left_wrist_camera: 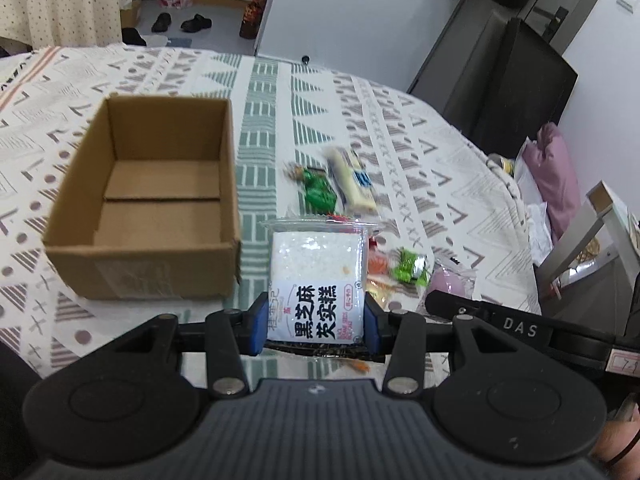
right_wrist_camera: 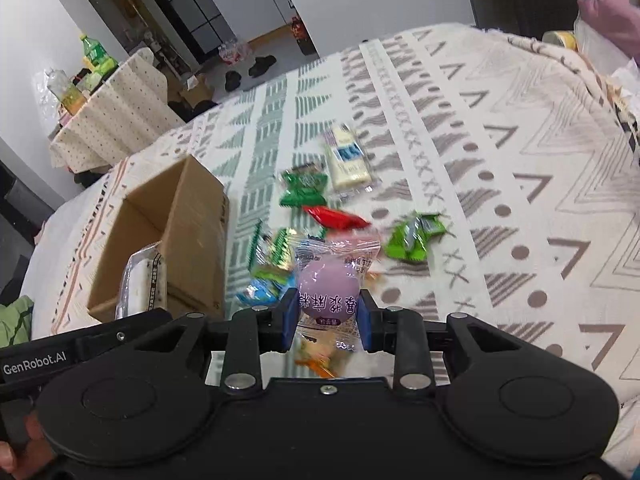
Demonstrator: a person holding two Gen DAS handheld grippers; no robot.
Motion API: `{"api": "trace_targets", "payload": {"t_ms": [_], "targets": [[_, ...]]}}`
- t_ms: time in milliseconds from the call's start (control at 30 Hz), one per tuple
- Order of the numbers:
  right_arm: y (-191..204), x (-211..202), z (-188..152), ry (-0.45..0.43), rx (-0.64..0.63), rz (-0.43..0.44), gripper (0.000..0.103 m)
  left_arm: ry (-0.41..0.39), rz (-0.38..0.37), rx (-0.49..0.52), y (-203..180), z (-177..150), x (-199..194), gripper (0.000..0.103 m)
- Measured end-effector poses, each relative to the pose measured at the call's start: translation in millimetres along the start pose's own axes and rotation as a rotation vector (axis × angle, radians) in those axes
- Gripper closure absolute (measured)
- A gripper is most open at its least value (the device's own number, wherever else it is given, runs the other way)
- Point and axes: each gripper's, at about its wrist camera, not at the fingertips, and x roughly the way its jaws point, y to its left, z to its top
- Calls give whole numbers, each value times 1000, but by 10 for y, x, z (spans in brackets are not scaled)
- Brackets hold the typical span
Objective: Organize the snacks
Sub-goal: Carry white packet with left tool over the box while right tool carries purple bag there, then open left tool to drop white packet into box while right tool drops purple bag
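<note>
The left claw [left_wrist_camera: 316, 322] pinches a black sesame cake pack [left_wrist_camera: 318, 276] beside the cardboard box [left_wrist_camera: 148, 264], while the right claw [right_wrist_camera: 326, 314] pinches a purple mochi packet [right_wrist_camera: 330, 292].

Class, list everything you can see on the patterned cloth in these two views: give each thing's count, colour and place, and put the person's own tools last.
cardboard box: one, brown, open and empty, left on the cloth.
tablecloth: one, cream with green and grey patterns, under everything.
pale bar packet: one, cream and blue, far end of the pile.
green sweets: at least two, beside the bar and to its right.
red sweet: one, mid-pile.
white cake packet: one, held by the left tool.
purple ball sweet: one, held by the right tool.
</note>
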Motion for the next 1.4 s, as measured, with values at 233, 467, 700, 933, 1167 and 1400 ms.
{"api": "trace_targets", "payload": {"t_ms": [233,467,700,933,1167,1400], "targets": [[317,-133,149,-28,-33,11,73,-20,4,-14,161,169,-177,58],[648,-132,271,-46,-63,30,73,-44,4,-27,352,360,-304,58],[974,-33,398,-42,-110,47,73,-61,6,-50,569,535,-365,58],[1216,123,464,-19,-133,49,73,-49,13,-87,832,652,-293,58],[1467,330,479,23,-178,46,73,-24,35,-138,1135,750,-126,58],[1702,588,525,68,-212,53,73,-9,51,-183,1403,848,13,58]]}}
